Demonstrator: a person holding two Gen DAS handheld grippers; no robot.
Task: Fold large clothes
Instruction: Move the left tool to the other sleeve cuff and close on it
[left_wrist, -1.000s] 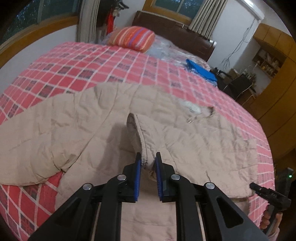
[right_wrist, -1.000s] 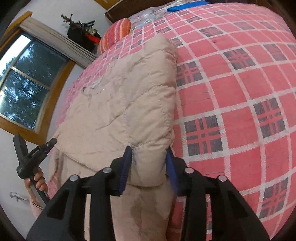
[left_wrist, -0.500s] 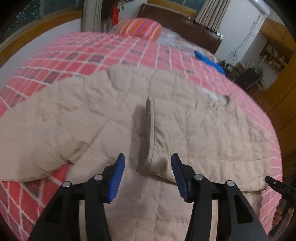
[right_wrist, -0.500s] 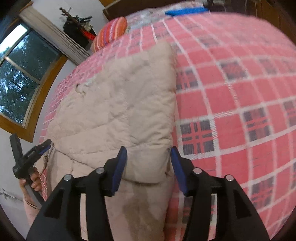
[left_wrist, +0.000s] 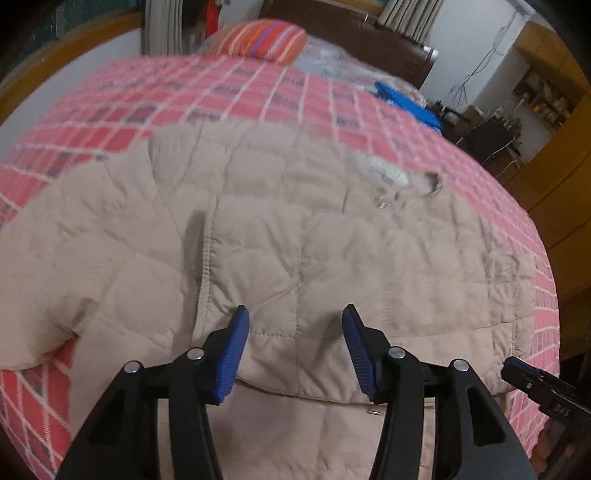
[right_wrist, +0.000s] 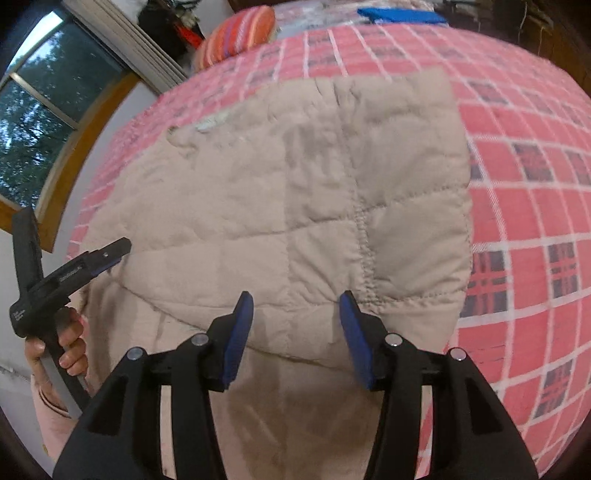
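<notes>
A beige quilted coat (left_wrist: 303, 236) lies spread on the bed, with one side folded over onto its middle. The folded flap's stitched edge (left_wrist: 205, 258) runs away from me in the left wrist view. My left gripper (left_wrist: 295, 343) hovers open just above the flap's near edge, holding nothing. In the right wrist view the same coat (right_wrist: 295, 192) fills the centre, and my right gripper (right_wrist: 295, 332) is open over the folded layer's near hem. The left gripper (right_wrist: 107, 254) shows at the far left of that view, held by a hand (right_wrist: 66, 343).
The red plaid bedspread (right_wrist: 524, 206) covers the bed around the coat. A striped orange pillow (left_wrist: 262, 40) and a blue item (left_wrist: 406, 103) lie near the dark headboard. A window (right_wrist: 40, 122) is on the left wall, wooden cabinets (left_wrist: 561, 155) on the right.
Both grippers let go of the coat's folded flap and opened wide. The flap now lies flat on the coat, and both grippers have drawn back slightly.
</notes>
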